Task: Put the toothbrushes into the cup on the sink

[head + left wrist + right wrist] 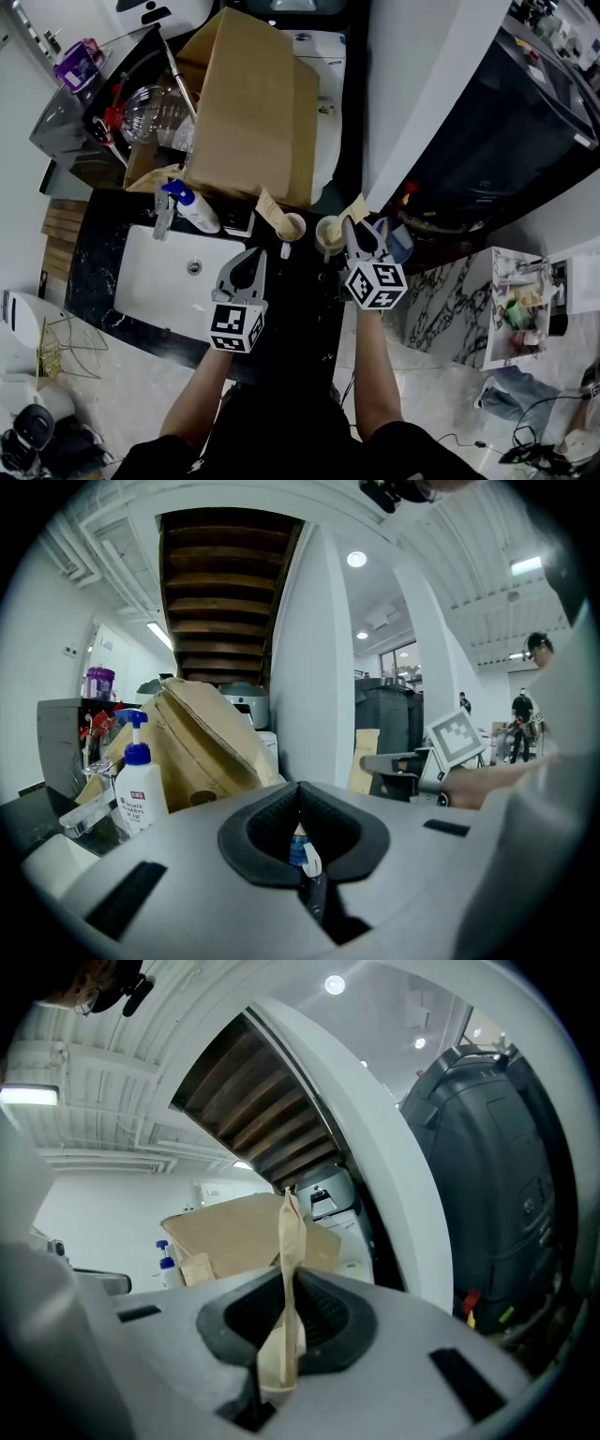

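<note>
Right gripper view | right tool (287,1290) clenched on flat tan paper-wrapped toothbrush (290,1232) | left tool (300,797) clenched shut

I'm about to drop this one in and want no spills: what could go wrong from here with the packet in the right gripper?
1. The right gripper is shut on the paper-wrapped toothbrush with a long free end sticking out past the jaws. That end may flex and catch the rim of the cup instead of going in.
2. That cup stands close beside a second cup already holding a packet. A nudge from the gripper could tip either one.
</note>
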`<state>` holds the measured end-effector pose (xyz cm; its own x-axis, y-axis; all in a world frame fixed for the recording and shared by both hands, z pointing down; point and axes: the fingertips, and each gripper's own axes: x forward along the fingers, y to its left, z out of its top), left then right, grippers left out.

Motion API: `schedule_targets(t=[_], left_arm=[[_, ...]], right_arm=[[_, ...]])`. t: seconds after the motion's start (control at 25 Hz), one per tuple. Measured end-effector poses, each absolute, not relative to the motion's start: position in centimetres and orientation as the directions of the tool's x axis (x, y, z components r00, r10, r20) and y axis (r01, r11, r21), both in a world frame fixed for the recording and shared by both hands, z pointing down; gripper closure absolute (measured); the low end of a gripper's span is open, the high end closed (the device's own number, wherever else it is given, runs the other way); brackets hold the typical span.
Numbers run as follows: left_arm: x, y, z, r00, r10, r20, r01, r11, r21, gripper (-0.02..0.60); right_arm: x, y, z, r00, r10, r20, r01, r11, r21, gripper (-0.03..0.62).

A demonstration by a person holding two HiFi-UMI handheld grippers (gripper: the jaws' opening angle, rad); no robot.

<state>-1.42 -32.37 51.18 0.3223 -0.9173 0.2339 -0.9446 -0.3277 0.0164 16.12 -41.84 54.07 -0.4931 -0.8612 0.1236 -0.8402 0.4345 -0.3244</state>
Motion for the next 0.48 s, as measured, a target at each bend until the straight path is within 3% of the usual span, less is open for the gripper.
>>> schedule_targets(t=[0.48], left_arm=[[-1.5, -31.8, 51.3, 0.326, -0.915, 0.239, -0.943, -0.333, 0.010, 0.577]], right_arm=[[16.2, -41.4, 56.0, -0.483, -0.863, 0.147, -0.836, 0.404, -0.372, 0.560]])
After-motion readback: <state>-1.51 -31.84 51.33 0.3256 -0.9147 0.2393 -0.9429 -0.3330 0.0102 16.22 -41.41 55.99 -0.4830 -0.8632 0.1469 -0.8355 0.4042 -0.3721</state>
